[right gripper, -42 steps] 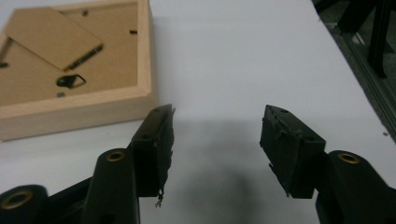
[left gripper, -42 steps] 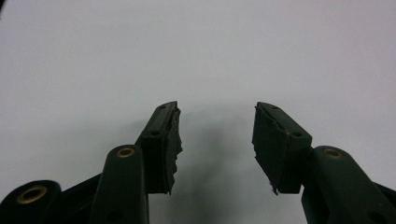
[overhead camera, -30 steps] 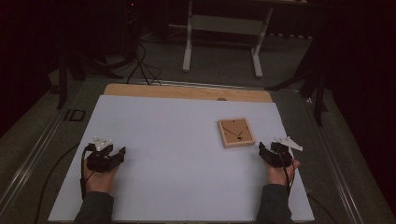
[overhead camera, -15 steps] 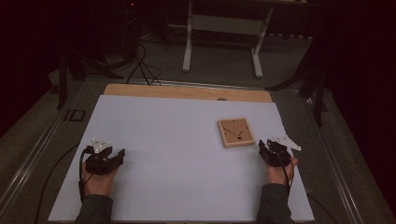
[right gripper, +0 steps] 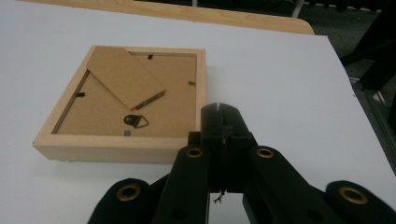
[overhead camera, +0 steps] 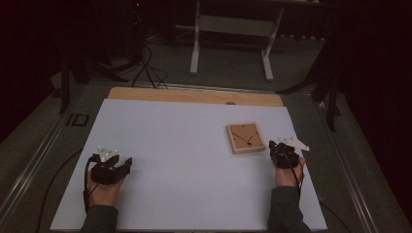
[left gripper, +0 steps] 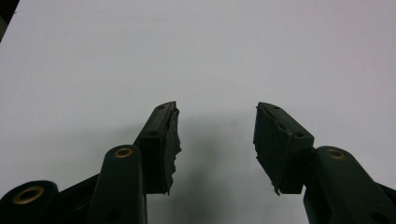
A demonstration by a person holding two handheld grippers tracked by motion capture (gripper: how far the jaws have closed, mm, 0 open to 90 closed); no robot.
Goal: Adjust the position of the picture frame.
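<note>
The left gripper [overhead camera: 127,164] was held at seven o'clock, jaws apart over bare table [overhead camera: 184,145], probably in reserve. The right gripper [overhead camera: 273,145], jaws just brought together on nothing, was kept beside the frame [overhead camera: 245,137], laid back-up at two o'clock, likely for pushing.

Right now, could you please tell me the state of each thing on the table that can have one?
Picture frame: lying face down, its stand folded flat.
Left gripper: open, nothing between the jaws.
Right gripper: just closed, shut on nothing, beside the picture frame.
</note>
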